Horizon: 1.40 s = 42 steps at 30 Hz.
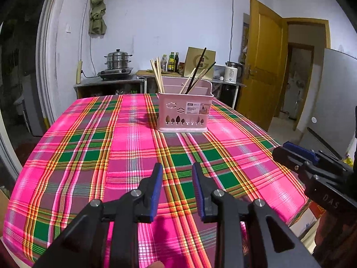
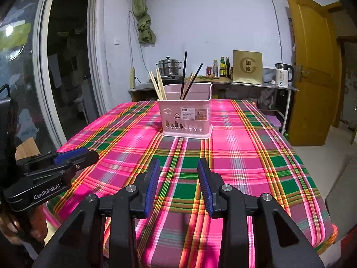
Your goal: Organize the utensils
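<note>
A pink plastic utensil basket (image 1: 184, 111) (image 2: 186, 116) stands upright on the plaid tablecloth, far of centre. Light wooden chopsticks (image 1: 157, 76) (image 2: 157, 84) lean in its left compartment; dark chopsticks (image 1: 197, 76) (image 2: 188, 78) with a few light ones lean in a middle compartment. My left gripper (image 1: 177, 167) is open and empty, low over the near part of the table, well short of the basket. My right gripper (image 2: 178, 163) is open and empty, also short of the basket. Each gripper shows in the other's view: the right at the right edge (image 1: 287, 149), the left at the left edge (image 2: 82, 154).
The table (image 1: 89, 147) (image 2: 256, 156) carries a pink, green and orange plaid cloth. Behind it a steel counter holds a steamer pot (image 1: 117, 61), bottles (image 2: 223, 67), a square gold-coloured box (image 2: 247, 67) and a white kettle (image 2: 282, 74). A yellow wooden door (image 2: 312, 67) stands open at right.
</note>
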Each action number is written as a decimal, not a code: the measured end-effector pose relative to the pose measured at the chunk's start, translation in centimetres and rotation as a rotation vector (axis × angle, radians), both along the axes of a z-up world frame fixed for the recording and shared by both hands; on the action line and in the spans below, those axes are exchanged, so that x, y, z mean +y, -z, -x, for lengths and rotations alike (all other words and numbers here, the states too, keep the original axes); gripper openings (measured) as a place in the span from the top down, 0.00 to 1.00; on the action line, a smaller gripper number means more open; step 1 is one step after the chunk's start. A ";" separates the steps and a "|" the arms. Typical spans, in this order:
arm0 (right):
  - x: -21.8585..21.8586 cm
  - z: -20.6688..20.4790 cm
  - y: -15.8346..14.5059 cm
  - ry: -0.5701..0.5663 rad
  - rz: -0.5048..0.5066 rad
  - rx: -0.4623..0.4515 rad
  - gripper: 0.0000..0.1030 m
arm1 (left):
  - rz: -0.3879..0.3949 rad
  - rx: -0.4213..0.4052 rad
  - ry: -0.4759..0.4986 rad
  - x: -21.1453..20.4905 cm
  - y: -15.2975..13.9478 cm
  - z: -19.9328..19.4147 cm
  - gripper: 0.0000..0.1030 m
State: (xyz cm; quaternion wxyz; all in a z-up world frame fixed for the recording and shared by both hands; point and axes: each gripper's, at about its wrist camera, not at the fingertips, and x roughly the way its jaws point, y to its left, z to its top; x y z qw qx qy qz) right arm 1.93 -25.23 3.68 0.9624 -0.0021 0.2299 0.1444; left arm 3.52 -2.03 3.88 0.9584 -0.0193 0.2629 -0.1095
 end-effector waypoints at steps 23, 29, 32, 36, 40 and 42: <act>0.4 -0.4 0.2 -0.005 0.003 0.010 0.65 | 0.005 0.002 0.001 0.0 0.0 -0.1 0.73; 0.4 -0.4 0.2 -0.006 0.004 0.009 0.65 | 0.009 0.004 0.002 -0.1 0.1 -0.1 0.73; 0.4 -0.4 0.2 -0.006 0.005 0.010 0.65 | 0.009 0.003 0.003 -0.1 0.1 -0.1 0.73; 0.4 -0.4 0.2 -0.006 0.005 0.010 0.65 | 0.009 0.003 0.002 -0.1 0.1 -0.1 0.73; 0.5 -0.4 0.2 -0.006 0.006 0.010 0.65 | 0.007 0.003 0.000 -0.1 0.2 -0.1 0.73; 0.5 -0.4 0.2 -0.007 0.005 0.009 0.65 | 0.007 0.002 0.000 -0.2 0.2 -0.1 0.73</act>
